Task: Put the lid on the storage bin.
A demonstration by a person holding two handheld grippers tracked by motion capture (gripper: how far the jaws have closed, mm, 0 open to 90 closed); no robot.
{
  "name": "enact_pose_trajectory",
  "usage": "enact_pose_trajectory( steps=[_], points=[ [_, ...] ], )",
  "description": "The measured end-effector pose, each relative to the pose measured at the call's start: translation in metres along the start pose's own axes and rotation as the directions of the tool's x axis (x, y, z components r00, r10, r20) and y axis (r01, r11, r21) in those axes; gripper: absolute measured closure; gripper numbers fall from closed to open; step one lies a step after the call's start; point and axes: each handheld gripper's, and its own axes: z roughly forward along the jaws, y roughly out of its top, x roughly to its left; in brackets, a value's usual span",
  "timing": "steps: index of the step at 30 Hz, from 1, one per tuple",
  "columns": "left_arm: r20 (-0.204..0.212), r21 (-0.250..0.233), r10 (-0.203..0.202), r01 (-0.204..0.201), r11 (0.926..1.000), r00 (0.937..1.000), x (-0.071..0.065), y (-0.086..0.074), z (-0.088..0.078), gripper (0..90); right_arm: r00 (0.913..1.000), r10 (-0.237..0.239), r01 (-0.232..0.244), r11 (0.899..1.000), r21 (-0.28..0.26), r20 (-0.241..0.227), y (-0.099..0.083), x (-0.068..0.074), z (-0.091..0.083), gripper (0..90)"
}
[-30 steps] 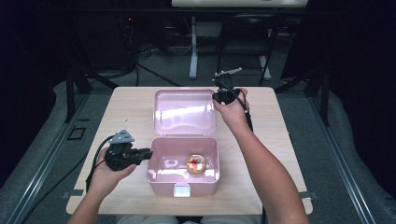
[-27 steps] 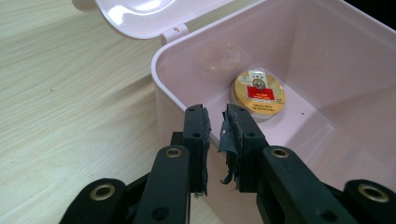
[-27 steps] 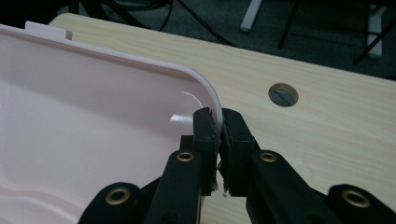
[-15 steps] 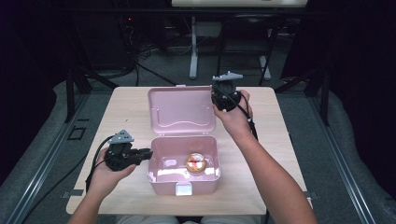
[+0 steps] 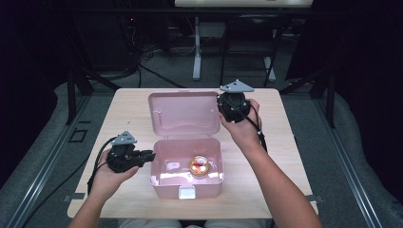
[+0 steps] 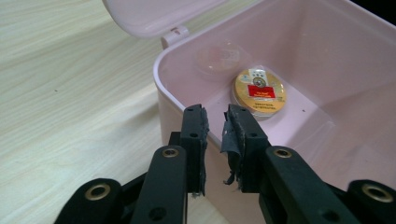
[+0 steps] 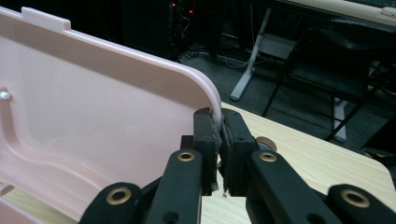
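Lab: dark cabled floor (image 5: 157, 71), rig frames (image 5: 76, 80).

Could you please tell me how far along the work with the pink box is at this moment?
Done: the round tin already lies inside the pink box. In hand: the right gripper is clamped on the lid edge, with the lid partly raised, while the left gripper straddles the box's wall, its jaws having just opened slightly. Left, probably: swinging the lid down and latching it.
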Motion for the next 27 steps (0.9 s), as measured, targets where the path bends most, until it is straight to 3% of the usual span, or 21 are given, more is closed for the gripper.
enact_pose_trajectory(
  steps=[6,9,11,18,22,27],
  points=[
    [-0.065,-0.057,-0.044,0.040,0.9976,0.9969,0.015,0.006,-0.003,70.3,0.9999,0.001,-0.001,1.000,-0.013,-0.011,-0.002,-0.001,-0.004,85.7],
    [-0.089,-0.070,-0.046,0.040,0.9968,0.9950,0.021,0.012,-0.005,67.4,0.9999,-0.005,0.005,1.000,-0.017,-0.009,-0.002,0.000,-0.006,85.7],
    [-0.123,-0.089,-0.039,0.028,0.9956,0.9917,0.024,0.021,-0.007,65.2,0.9999,-0.004,0.003,1.000,-0.020,-0.010,-0.003,0.001,-0.007,85.7],
    [-0.152,-0.166,-0.060,0.034,0.9855,0.9865,0.033,0.056,-0.014,58.4,0.9999,-0.002,0.001,1.000,-0.031,-0.015,-0.005,0.001,-0.009,85.8],
    [-0.203,-0.189,-0.056,0.017,0.9819,0.9776,0.033,0.073,-0.013,57.4,0.9998,-0.003,0.002,0.999,-0.034,-0.021,-0.005,0.001,-0.012,85.9],
    [-0.203,-0.215,-0.062,0.017,0.9765,0.9772,0.030,0.091,-0.008,57.7,0.9996,0.005,-0.006,0.999,-0.047,-0.027,-0.007,0.001,-0.014,86.1]
  ],
)
